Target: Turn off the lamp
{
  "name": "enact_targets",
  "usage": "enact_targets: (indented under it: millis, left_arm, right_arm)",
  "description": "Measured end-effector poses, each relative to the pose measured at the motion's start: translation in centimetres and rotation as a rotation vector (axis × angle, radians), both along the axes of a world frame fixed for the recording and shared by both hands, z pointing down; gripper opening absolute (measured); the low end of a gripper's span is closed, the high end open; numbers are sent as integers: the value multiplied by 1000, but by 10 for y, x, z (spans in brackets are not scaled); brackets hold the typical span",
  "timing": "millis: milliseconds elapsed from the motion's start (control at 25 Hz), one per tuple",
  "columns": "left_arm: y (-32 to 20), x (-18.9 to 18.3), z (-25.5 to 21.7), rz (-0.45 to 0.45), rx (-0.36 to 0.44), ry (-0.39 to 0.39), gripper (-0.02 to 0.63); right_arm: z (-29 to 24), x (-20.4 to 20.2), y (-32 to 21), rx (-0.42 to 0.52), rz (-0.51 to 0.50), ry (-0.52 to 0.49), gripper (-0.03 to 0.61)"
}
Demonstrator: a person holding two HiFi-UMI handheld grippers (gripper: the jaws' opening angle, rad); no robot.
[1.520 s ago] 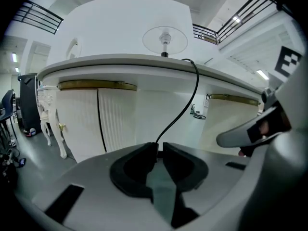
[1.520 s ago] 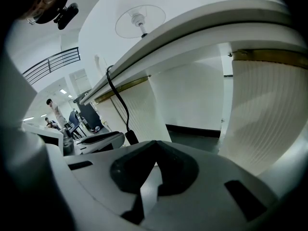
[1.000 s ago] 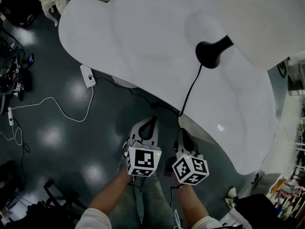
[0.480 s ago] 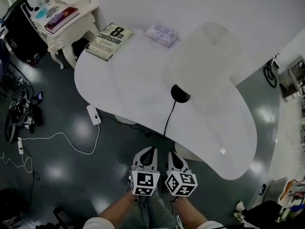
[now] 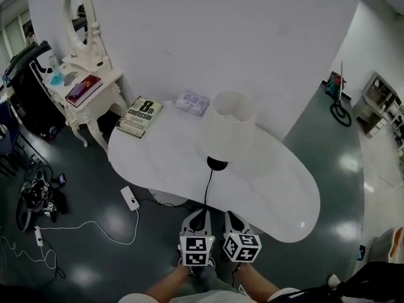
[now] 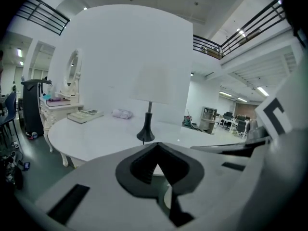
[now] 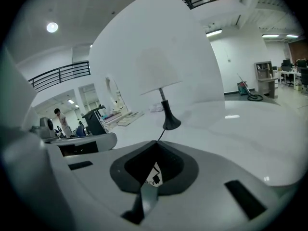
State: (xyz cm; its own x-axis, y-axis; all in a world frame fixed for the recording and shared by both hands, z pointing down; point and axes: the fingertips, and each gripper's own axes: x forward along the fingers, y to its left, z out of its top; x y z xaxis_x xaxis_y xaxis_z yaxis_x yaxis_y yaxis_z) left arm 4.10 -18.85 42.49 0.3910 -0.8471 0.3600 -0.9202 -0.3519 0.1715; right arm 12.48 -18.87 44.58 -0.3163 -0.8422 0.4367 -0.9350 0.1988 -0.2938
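Observation:
The lamp's white shade [image 5: 228, 122] and black base [image 5: 217, 163] stand at the middle of a white kidney-shaped table [image 5: 278, 194]. Its black cord [image 5: 206, 191] runs over the near table edge. My left gripper [image 5: 201, 214] and right gripper [image 5: 230, 215] are side by side just short of that edge, both shut with nothing in them, pointing at the lamp. The lamp [image 6: 147, 124] rises beyond the shut tips of the left gripper [image 6: 156, 146]. The right gripper view likewise shows the lamp [image 7: 166, 114] past the right gripper [image 7: 155, 143]. The shade shows no clear glow.
A book [image 5: 140, 116] and a tissue pack [image 5: 192, 103] lie at the table's far left. A white vanity with an oval mirror [image 5: 82, 90] stands left of it. A power strip [image 5: 130, 198] and loose cables [image 5: 38, 232] lie on the dark floor.
Both grippers have risen together, staying shut. The head view has swung from looking down at the table edge and lamp base to taking in the whole table, lamp and wall.

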Motion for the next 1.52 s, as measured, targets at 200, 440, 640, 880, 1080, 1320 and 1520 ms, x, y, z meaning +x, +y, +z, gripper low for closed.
enact_targets:
  millis: [200, 440, 640, 880, 1080, 1320, 1520]
  left_arm:
    - [-7, -4, -43, -24, 48, 13, 8]
    - [-16, -2, -95, -31, 121, 2, 8]
    - [-16, 1, -117, -18, 166, -28, 8]
    - [-16, 12, -121, 3, 180, -31, 8]
    - [-16, 18, -117, 12, 173, -33, 8]
    - [-17, 24, -119, 14, 180, -24, 8]
    - [-17, 22, -120, 7, 174, -22, 8]
  right_arm:
    - [-42, 10, -3, 63, 7, 8, -2]
    - [-96, 19, -14, 163, -6, 29, -2]
    - [-125, 22, -17, 228, -5, 36, -2]
    - [-129, 26, -19, 243, 6, 42, -2]
    - [-121, 26, -14, 233, 24, 30, -2]
    - [-119, 26, -12, 223, 22, 32, -2]
    - [-119, 26, -13, 219, 19, 42, -2]
